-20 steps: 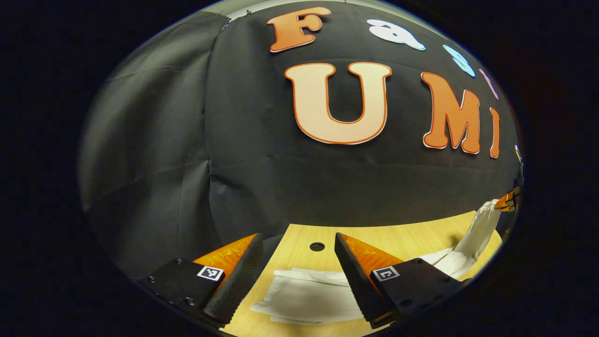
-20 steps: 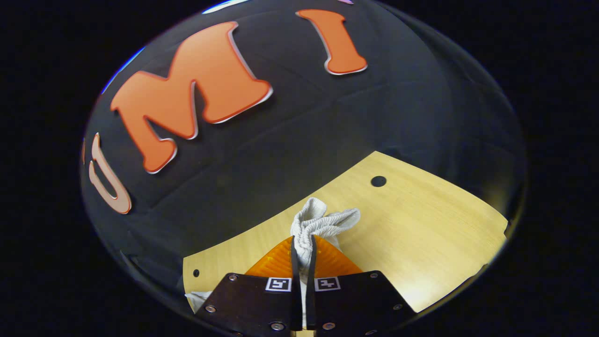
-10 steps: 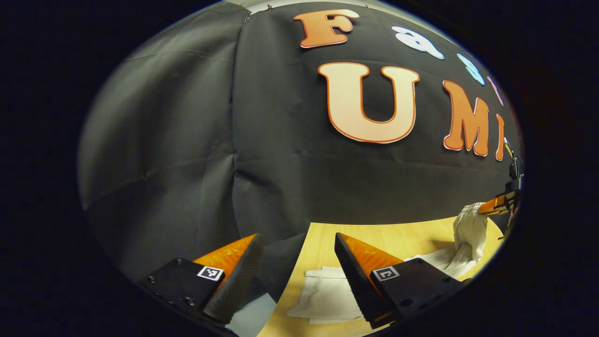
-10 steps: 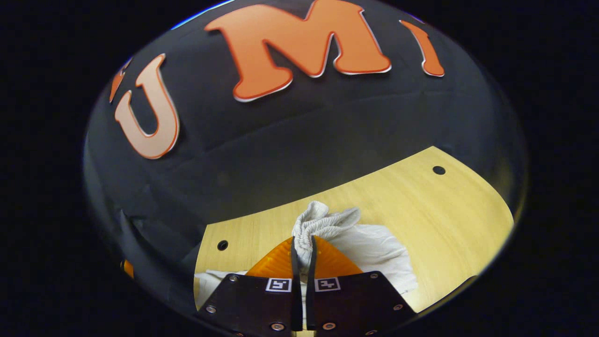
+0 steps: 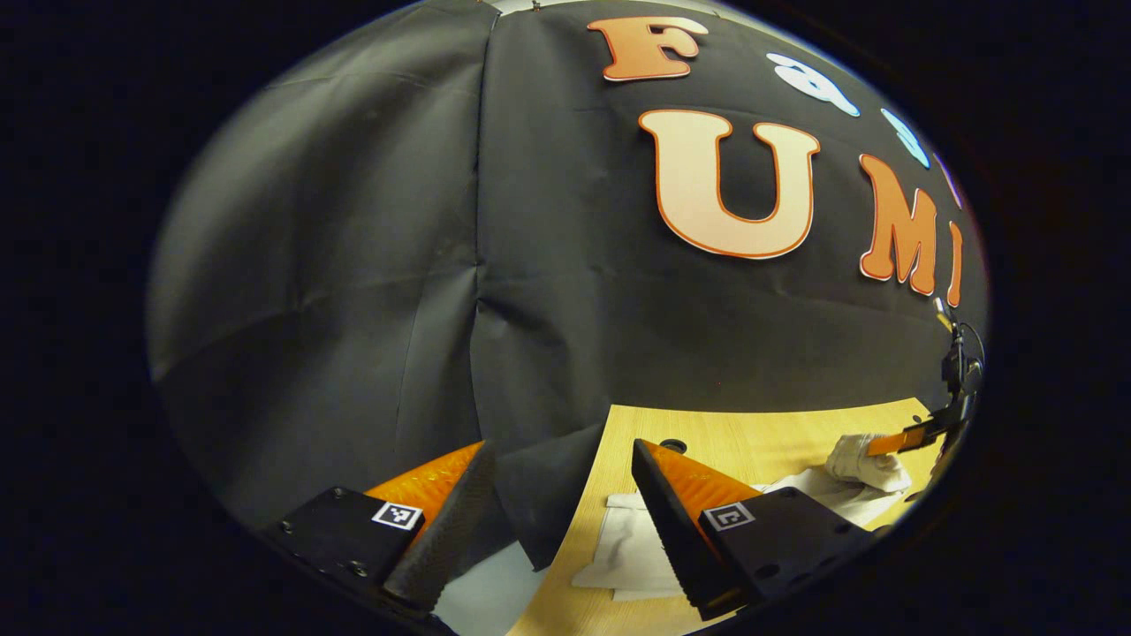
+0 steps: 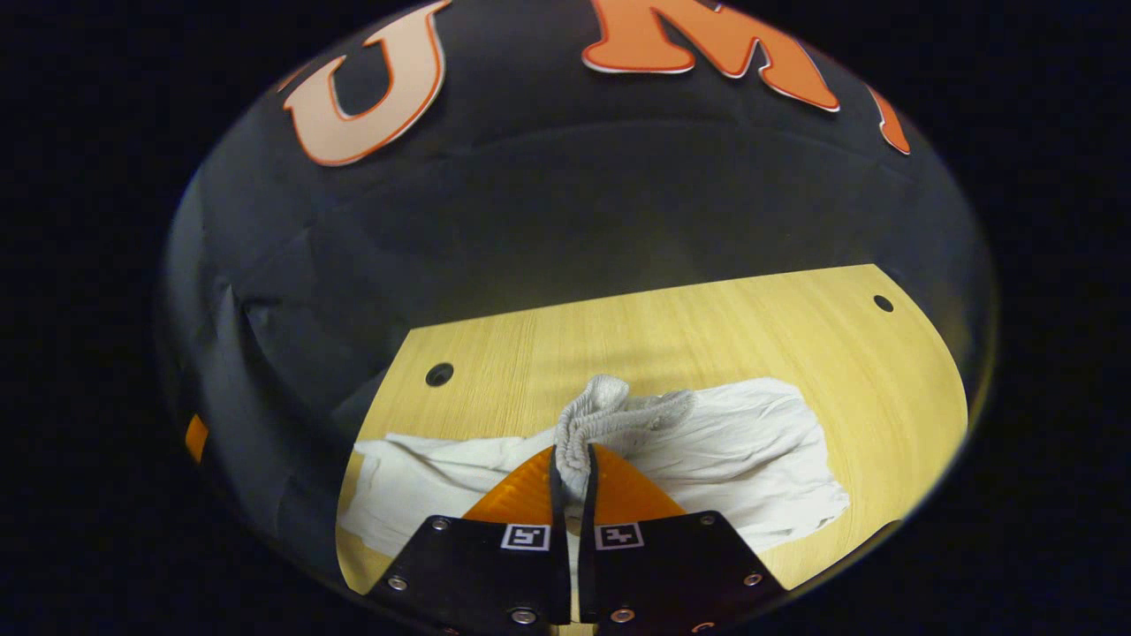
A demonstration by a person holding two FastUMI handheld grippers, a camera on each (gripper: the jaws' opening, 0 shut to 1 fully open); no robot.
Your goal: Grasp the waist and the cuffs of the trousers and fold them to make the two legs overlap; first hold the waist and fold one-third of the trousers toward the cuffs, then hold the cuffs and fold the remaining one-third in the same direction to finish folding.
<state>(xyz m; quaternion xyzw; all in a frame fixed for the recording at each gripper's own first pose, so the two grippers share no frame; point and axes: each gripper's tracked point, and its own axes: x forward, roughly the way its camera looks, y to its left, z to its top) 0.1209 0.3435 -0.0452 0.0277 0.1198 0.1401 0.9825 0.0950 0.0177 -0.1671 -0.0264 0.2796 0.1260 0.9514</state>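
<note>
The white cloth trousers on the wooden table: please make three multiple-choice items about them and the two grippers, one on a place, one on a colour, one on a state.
1. Where does the right gripper hold the white cloth trousers?
A. at the gathered elastic waist
B. at a cuff
C. nowhere

2. What colour is the table top?
A. dark grey
B. light wood
C. white

3. How does the left gripper stand?
A. shut on the trousers
B. shut on nothing
C. open, holding nothing

Answers:
1 A: in the right gripper view the ribbed waistband bunches up between both fingers.
2 B: pale yellow grain shows around the cloth.
3 C: in the left gripper view its fingers stand wide apart, with the wall cloth and table edge seen between them.
</note>
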